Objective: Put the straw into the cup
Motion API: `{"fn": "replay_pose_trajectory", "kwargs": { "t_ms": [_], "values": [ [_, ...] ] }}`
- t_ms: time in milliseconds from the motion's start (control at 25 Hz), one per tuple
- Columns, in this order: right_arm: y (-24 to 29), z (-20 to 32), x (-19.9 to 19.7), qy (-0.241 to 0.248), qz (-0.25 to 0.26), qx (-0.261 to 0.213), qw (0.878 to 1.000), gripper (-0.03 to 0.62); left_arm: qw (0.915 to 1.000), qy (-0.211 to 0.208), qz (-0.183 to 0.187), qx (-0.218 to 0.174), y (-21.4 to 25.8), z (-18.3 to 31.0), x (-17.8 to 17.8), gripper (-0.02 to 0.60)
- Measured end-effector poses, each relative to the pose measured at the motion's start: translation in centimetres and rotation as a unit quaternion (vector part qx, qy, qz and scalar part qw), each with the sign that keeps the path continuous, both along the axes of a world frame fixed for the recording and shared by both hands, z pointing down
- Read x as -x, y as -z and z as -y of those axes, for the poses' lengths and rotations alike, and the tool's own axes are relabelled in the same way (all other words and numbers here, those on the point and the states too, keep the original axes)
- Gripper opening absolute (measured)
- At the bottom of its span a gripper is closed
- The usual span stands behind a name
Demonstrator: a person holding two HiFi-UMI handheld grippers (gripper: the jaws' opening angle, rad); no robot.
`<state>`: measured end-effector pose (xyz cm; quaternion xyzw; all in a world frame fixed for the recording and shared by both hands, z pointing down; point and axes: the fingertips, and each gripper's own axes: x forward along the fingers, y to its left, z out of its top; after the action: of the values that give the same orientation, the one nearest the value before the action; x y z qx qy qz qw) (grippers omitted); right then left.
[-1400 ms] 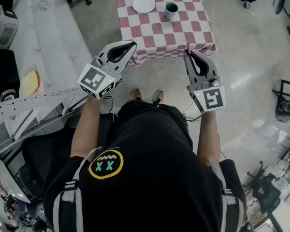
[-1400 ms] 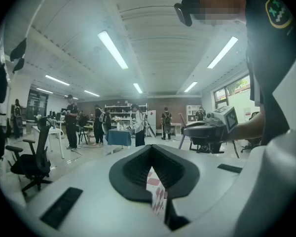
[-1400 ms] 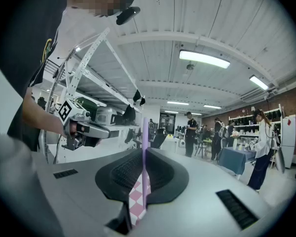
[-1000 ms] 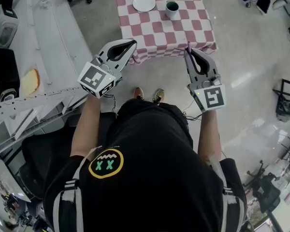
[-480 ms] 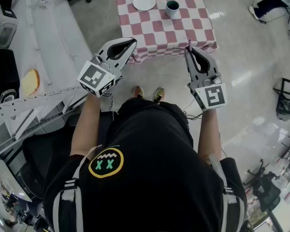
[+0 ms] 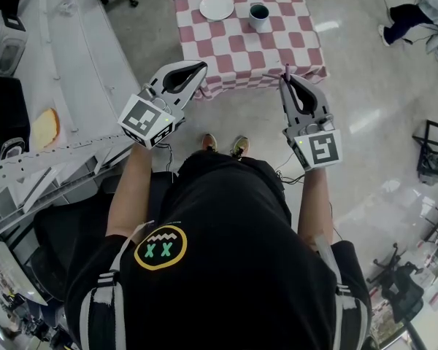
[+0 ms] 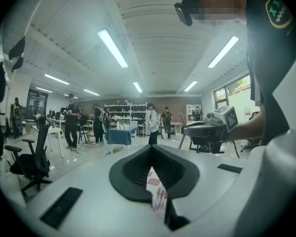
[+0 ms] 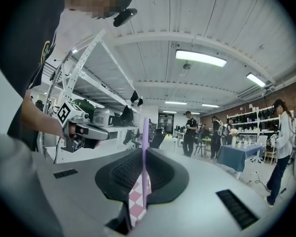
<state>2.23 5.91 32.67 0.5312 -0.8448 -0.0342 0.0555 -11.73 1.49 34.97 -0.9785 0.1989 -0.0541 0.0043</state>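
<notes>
One straw (image 8: 145, 147) | in right gripper (image 6: 285, 78) | left gripper (image 6: 203, 66) closed

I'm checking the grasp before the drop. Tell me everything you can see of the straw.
The straw is a thin, straight, pale purple tube, plastic by its look. It is pinched between the shut jaws of the right tongs, with one end sticking out past their tips. Nothing else touches it. It is held in the air by the near edge of the checkered table, well short of the cup.
</notes>
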Motion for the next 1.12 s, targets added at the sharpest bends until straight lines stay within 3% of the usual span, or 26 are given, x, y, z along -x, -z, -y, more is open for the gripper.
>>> {"fn": "replay_pose_trajectory", "kwargs": {
  "t_ms": [680, 1120],
  "values": [
    [0.0, -1.9, -5.0, 0.033, 0.015, -0.010, 0.999, 0.043, 0.9993, 0.029, 0.022, -0.010, 0.1, -3.0, -4.7, 0.015],
    [-0.4, -1.7, -6.2, 0.037, 0.027, -0.011, 0.999, 0.043, 0.9991, 0.028, 0.031, -0.007, -0.3, -3.6, -6.4, 0.015]
  ]
}}
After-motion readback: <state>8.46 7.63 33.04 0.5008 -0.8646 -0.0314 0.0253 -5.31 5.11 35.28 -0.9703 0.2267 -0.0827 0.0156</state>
